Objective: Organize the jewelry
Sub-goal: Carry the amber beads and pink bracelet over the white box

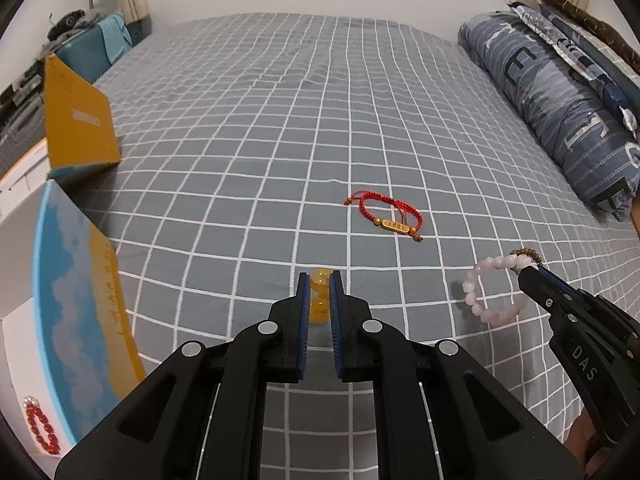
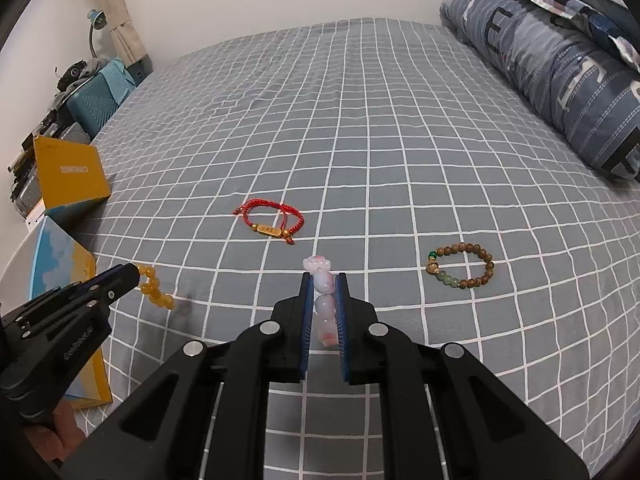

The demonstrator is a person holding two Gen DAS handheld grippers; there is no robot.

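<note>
My left gripper (image 1: 320, 278) is shut on a yellow bead bracelet (image 1: 320, 280), held just above the bed; its beads hang from my left gripper (image 2: 134, 274) in the right wrist view (image 2: 154, 292). My right gripper (image 2: 324, 278) is shut on a pink bead bracelet (image 2: 323, 292), which hangs as a ring in the left wrist view (image 1: 490, 294). A red cord bracelet (image 1: 386, 214) with a gold bar lies on the bed ahead. A brown wooden bead bracelet (image 2: 462, 270) lies to the right. A red bead bracelet (image 1: 42, 430) lies in the open box (image 1: 24, 340) at the left.
The bed has a grey checked sheet (image 1: 280, 120). The box's blue and yellow lid (image 1: 76, 148) stands at the left edge. A rolled blue duvet (image 1: 560, 112) lies along the right side. A teal case (image 2: 96, 100) and clutter sit beyond the bed's left corner.
</note>
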